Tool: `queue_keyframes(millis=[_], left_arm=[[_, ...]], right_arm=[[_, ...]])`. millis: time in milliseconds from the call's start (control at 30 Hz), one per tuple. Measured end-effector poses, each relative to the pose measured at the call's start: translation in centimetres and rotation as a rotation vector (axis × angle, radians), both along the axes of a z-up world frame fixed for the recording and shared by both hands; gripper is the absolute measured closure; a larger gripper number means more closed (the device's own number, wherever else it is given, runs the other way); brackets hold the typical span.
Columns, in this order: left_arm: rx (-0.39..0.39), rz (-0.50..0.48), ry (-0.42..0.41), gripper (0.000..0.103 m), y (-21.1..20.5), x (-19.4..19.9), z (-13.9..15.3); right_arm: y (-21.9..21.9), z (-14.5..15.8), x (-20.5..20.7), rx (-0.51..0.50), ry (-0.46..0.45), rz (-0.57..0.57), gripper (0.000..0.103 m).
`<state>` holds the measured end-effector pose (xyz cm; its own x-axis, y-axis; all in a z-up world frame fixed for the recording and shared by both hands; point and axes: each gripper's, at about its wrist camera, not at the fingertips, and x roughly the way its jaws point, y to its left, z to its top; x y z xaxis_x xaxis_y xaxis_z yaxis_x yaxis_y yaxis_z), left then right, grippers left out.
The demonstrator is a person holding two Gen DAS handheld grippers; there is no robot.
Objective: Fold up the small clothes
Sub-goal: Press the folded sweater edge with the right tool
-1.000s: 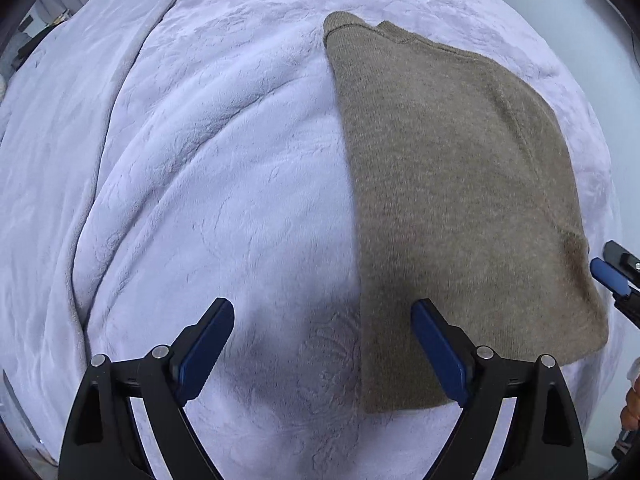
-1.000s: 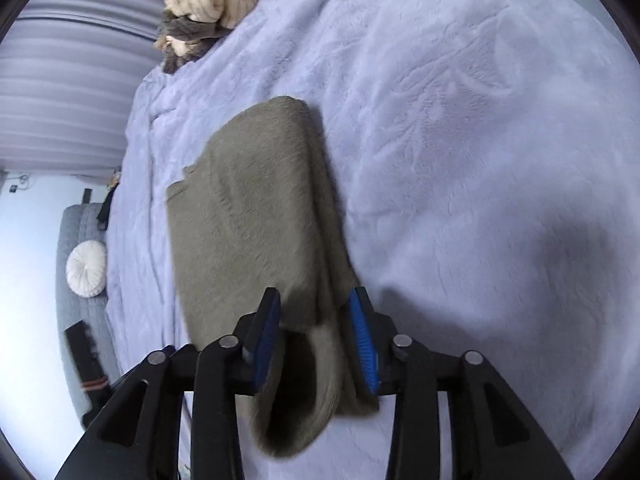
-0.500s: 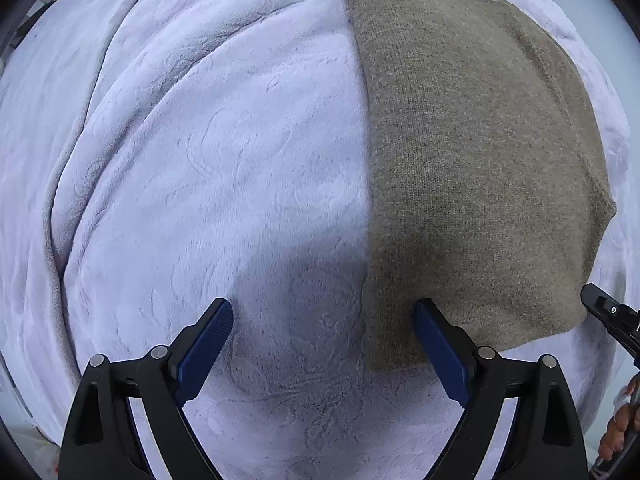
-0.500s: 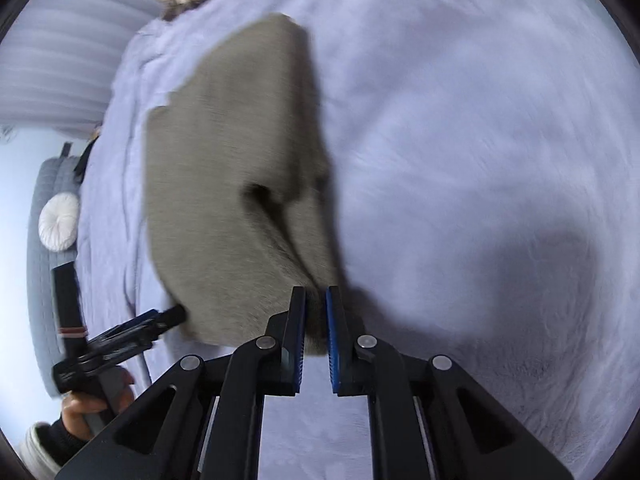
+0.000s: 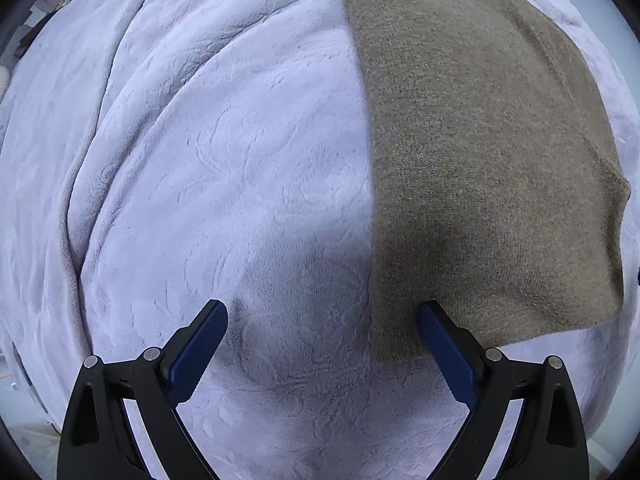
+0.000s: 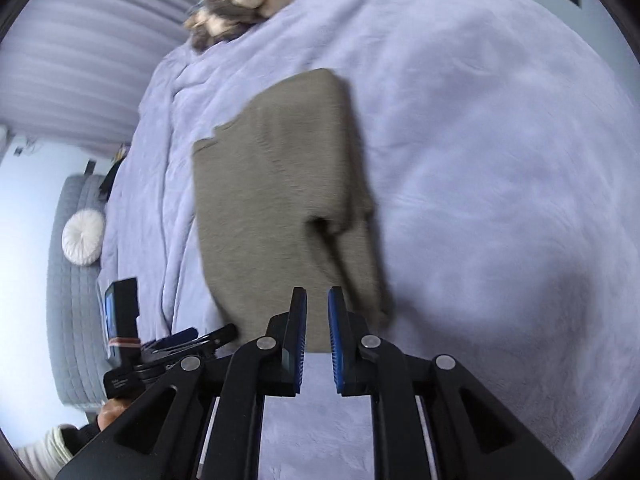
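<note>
While the left tool (image 5: 322,322) gapes, the nearly pressed-together right tool (image 6: 317,300) opens slightly over the fuzzy olive knit (image 6: 276,196).

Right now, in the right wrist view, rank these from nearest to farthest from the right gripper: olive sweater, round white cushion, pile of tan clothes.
1. Olive sweater: just ahead of the right gripper.
2. Round white cushion: far left, on the grey sofa.
3. Pile of tan clothes: top, at the bed's far end.
</note>
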<state>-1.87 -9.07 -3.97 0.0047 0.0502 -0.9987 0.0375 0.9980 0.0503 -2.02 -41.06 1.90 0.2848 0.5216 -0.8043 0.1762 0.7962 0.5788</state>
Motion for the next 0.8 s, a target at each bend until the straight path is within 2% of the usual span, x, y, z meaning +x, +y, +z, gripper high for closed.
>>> queue_keyframes(millis=[67, 167, 200, 267, 467, 633, 800], left_arm=[[0.016, -0.011, -0.002, 0.006, -0.3, 0.4, 0.6], [0.036, -0.021, -0.002, 0.006, -1.4, 0.5, 1.2], [0.041, -0.021, -0.001, 0.006, -1.5, 0.3, 1.3], [0.052, -0.022, 0.003, 0.006, -1.6, 0.6, 1.9], [0.078, -0.041, -0.003, 0.006, -3.2, 0.7, 4.1], [0.085, -0.050, -0.023, 0.006, -3.9, 1.3, 5.5], [0.054, -0.044, -0.036, 0.006, -3.9, 0.3, 6.5]], right_arm=[[1.3, -1.3, 0.7, -0.014, 0.029, 0.036, 0.089], [1.1, -4.2, 0.8, -0.048, 0.120, 0.013, 0.090], [0.6, -5.6, 0.6, -0.031, 0.159, -0.017, 0.096], [-0.3, -6.7, 0.3, 0.037, 0.185, -0.069, 0.097], [0.3, -6.6, 0.9, 0.005, 0.189, -0.023, 0.096], [0.8, -7.0, 1.2, 0.001, 0.196, -0.032, 0.096], [1.5, -6.9, 1.4, -0.017, 0.203, -0.019, 0.096]])
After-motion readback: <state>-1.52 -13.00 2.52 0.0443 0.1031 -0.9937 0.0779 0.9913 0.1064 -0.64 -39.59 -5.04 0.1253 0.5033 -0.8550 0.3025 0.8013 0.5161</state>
